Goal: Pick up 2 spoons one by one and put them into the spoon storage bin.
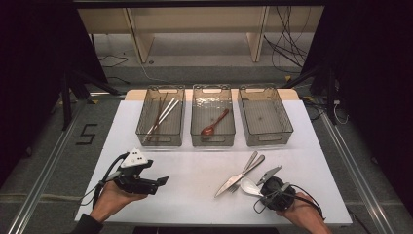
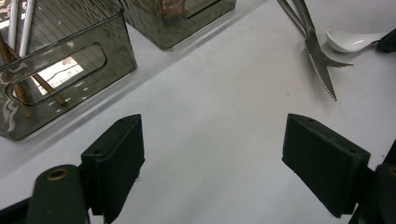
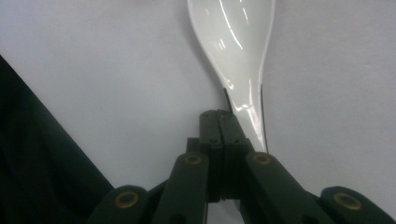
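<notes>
A white ceramic spoon [image 1: 250, 186] [image 3: 233, 37] lies on the white table [image 1: 195, 170] at the front right, bowl pointing left. My right gripper [image 1: 264, 191] [image 3: 220, 116] is at its handle end, jaws closed together on the handle's edge. Just left of the spoon lie a steel knife [image 1: 230, 184] [image 2: 321, 70] and a fork [image 1: 251, 165]. My left gripper [image 1: 163, 180] [image 2: 212, 158] hovers at the front left with its jaws wide apart and only bare table between them. The spoon [image 2: 351, 39] also appears in the left gripper view at the upper right.
Three clear bins stand in a row at the back of the table. The left bin [image 1: 146, 134] holds chopsticks [image 1: 163, 113], the middle bin [image 1: 213, 142] a brown spoon [image 1: 214, 125], and the right bin [image 1: 265, 140] has nothing in it. Cables trail on the floor beyond.
</notes>
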